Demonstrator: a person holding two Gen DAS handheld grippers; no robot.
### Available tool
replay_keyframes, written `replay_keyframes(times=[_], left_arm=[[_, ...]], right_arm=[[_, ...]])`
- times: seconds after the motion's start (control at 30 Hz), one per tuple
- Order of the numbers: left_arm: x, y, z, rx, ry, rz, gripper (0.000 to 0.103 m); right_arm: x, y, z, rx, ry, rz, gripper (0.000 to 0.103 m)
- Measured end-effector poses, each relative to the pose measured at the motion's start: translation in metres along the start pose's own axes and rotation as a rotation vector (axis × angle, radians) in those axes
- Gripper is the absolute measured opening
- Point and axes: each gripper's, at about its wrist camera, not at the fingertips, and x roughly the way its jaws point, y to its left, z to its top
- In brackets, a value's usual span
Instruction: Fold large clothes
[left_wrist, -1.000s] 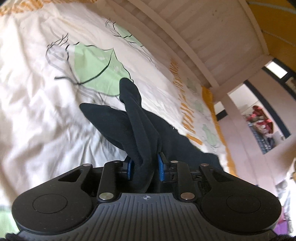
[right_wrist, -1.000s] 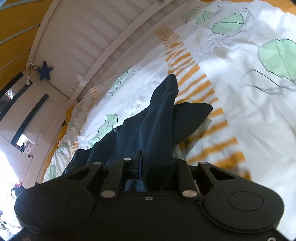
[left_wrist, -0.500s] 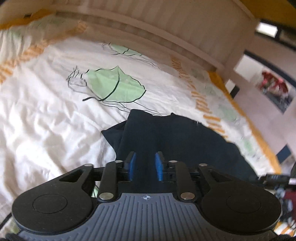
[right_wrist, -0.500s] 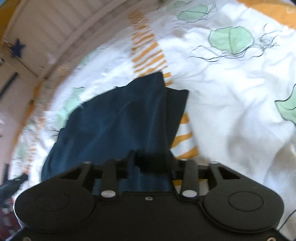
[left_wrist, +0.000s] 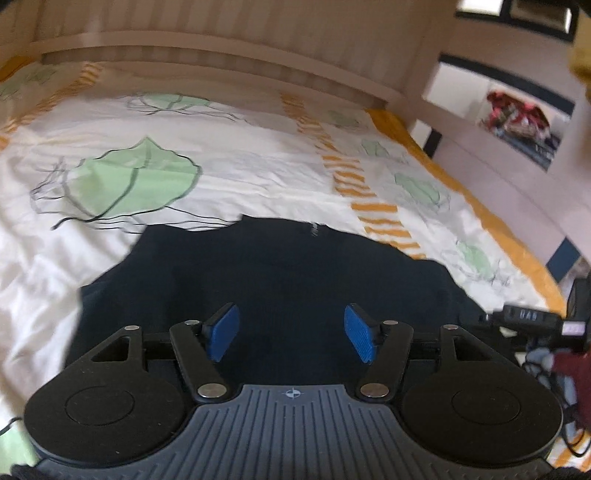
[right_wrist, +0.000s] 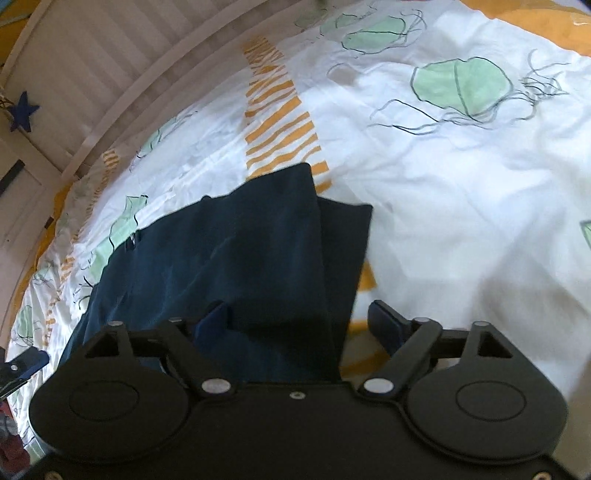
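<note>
where tongs block, dark garment (right_wrist: 229, 258) edge hidden

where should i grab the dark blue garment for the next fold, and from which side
Probably the doubled corner of the dark blue garment at its right edge, coming from the bare bedsheet side. The layers stack there into a crisp edge. The right gripper is opening with cloth between its jaws; the left gripper is opening too, above the cloth.
</note>
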Motion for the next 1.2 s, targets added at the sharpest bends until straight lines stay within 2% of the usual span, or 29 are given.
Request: replay_keyframes(times=[0.13,0.27,0.3,0.33,0.4,0.5,0.67,0.77,0.9,1.2], left_arm=[[0.022,-0.017,-0.001,0.020,0.037,0.018,0.063],[0.037,-0.023,-0.001,0.022,0.054,0.036,0.067],[0.041,-0.025,-0.001,0.024,0.059,0.040,0.070],[0.046,-0.025,-0.001,0.026,0.073,0.048,0.079],[0.054,-0.027,0.001,0.029,0.090,0.071,0.089],[0.060,-0.030,0.004,0.021,0.066,0.089,0.091],[0.074,-0.037,0.010,0.022,0.040,0.114,0.103],[0.087,-0.042,0.011,0.045,0.045,0.131,0.103],[0.108,-0.046,0.001,0.123,0.091,0.169,0.103],[0.112,-0.051,-0.013,0.173,0.057,0.200,0.103]], right_arm=[[0.011,0.002,0.004,-0.009,-0.006,0.028,0.103],[0.018,0.006,0.005,-0.032,-0.017,0.024,0.103],[0.018,0.006,0.005,-0.032,-0.021,0.026,0.103],[0.019,0.005,0.005,-0.029,-0.025,0.029,0.103],[0.019,0.003,0.005,-0.019,-0.033,0.039,0.103],[0.019,0.000,0.006,-0.007,-0.043,0.049,0.103],[0.021,0.001,0.007,-0.014,-0.049,0.049,0.103],[0.022,0.002,0.007,-0.023,-0.051,0.044,0.103],[0.022,0.002,0.006,-0.024,-0.055,0.043,0.103],[0.023,0.006,0.006,-0.052,-0.054,0.024,0.103]])
